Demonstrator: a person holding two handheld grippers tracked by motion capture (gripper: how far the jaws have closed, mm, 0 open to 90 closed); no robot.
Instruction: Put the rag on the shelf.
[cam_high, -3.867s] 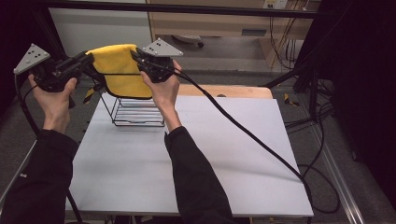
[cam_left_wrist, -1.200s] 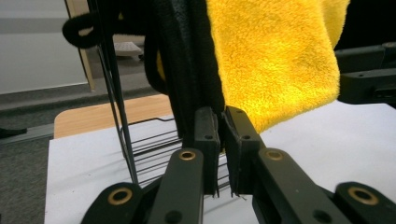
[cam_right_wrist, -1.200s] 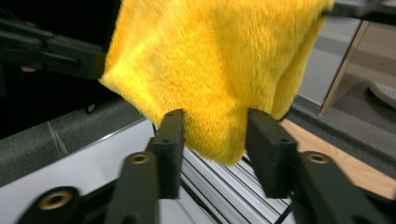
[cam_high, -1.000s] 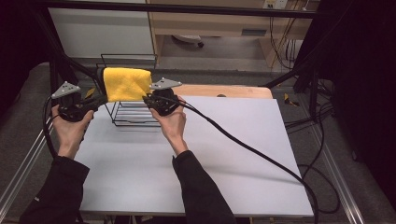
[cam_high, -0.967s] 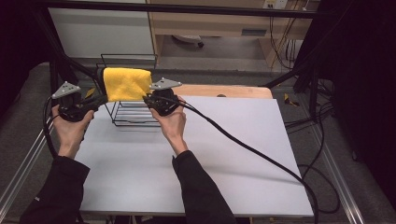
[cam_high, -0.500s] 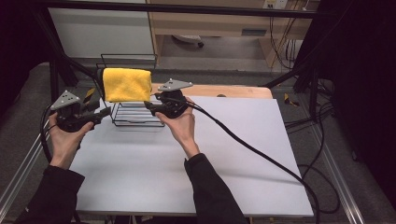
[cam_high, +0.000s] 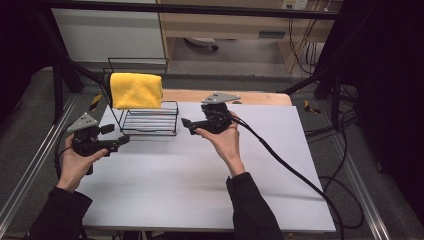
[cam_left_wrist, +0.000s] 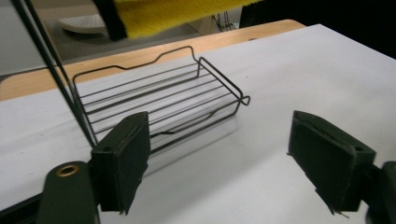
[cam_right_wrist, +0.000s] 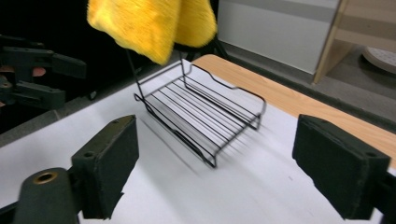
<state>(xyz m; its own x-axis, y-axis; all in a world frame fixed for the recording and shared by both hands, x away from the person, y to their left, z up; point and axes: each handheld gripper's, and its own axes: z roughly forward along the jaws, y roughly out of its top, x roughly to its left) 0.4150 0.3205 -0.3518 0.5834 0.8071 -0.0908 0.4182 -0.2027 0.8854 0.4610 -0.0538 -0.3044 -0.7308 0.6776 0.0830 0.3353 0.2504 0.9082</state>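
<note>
Both grippers, left gripper (cam_high: 117, 140) and right gripper (cam_high: 186, 123), are backing away from the black wire rack (cam_high: 149, 119), jaws just opening wide, empty; the fluffy yellow cloth (cam_high: 136, 90) is hanging folded over the rack's top rail.

High view down over the table (cam_high: 200, 180); both tool cameras low, near, sharing the wire rack (cam_high: 149, 120).

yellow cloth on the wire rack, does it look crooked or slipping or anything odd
Nothing stands out. The yellow cloth hangs folded over the top bar of the wire rack, fairly level and clear of the table. The left gripper and right gripper are both open and apart from it, their jaws having just been opening.
</note>
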